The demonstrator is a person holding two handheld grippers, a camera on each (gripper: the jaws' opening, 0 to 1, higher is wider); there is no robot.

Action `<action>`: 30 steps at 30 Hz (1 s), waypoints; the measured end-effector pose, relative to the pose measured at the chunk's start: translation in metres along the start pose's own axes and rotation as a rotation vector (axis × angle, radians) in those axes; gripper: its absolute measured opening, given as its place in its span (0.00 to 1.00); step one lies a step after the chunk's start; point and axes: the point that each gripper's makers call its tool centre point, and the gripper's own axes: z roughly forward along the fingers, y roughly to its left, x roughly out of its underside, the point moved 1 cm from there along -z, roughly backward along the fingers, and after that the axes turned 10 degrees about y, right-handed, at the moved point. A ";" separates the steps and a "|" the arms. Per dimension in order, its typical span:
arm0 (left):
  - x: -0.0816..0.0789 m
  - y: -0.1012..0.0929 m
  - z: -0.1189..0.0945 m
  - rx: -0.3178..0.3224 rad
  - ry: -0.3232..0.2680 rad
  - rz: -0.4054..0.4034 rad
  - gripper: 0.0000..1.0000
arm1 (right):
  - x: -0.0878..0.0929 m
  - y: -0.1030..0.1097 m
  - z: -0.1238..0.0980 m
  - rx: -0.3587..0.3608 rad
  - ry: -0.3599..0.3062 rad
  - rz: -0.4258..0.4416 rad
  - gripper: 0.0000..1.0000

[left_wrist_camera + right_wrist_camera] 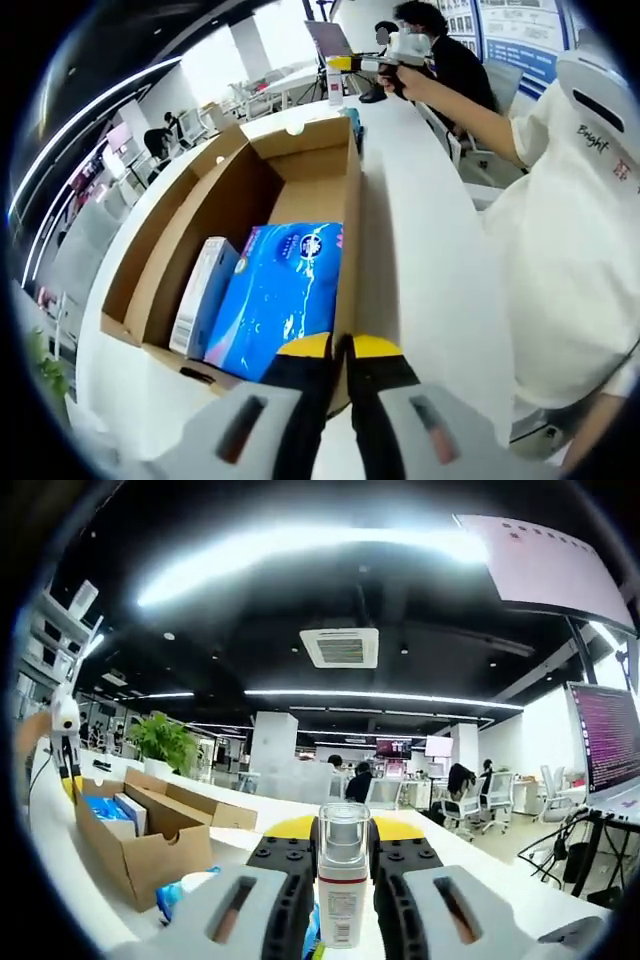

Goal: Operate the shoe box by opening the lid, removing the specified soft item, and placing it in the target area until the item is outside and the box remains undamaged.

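The left gripper (340, 347) has its jaws closed on the near-right wall of the open box (352, 215), yellow tips pinching the cardboard edge. Just ahead of the tips and to their left, inside the box, lies a blue soft pack (280, 295); a white carton (203, 295) leans beside it, further left. The box sits on a white table (430, 260). Far ahead, the right gripper (345, 64) is raised, holding a small bottle (335, 82). A person in white (570, 220) stands to the right.

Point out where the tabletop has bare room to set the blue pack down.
Bare white table runs between the open cardboard box and the person's white shirt. Inside the box, only the far end is free; the blue pack and white carton crowd the near end.
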 end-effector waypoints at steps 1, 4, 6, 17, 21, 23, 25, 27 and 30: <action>0.000 0.000 0.000 -0.002 -0.002 0.000 0.05 | 0.001 0.000 0.000 0.000 -0.001 0.000 0.18; 0.000 0.000 0.000 -0.003 -0.002 0.001 0.05 | 0.008 -0.002 0.002 0.011 0.023 0.000 0.18; 0.000 0.000 0.000 -0.002 0.002 -0.002 0.05 | 0.013 -0.003 0.003 0.014 0.038 -0.002 0.18; -0.001 0.000 0.000 -0.006 -0.005 0.000 0.05 | 0.040 -0.006 0.007 0.023 0.123 0.020 0.18; -0.001 0.000 0.000 -0.007 -0.005 0.001 0.05 | 0.046 -0.007 0.008 0.020 0.127 0.043 0.18; -0.001 0.000 -0.001 -0.007 -0.006 0.001 0.05 | 0.048 -0.006 0.008 0.019 0.139 0.031 0.18; -0.001 0.000 -0.001 -0.007 -0.006 0.001 0.05 | 0.048 -0.007 0.009 0.026 0.141 0.012 0.19; -0.001 0.000 -0.001 -0.007 -0.007 0.000 0.05 | 0.048 -0.007 0.009 0.027 0.138 -0.003 0.19; -0.001 0.000 0.000 -0.009 -0.007 0.001 0.05 | 0.048 -0.007 0.007 0.025 0.131 -0.009 0.19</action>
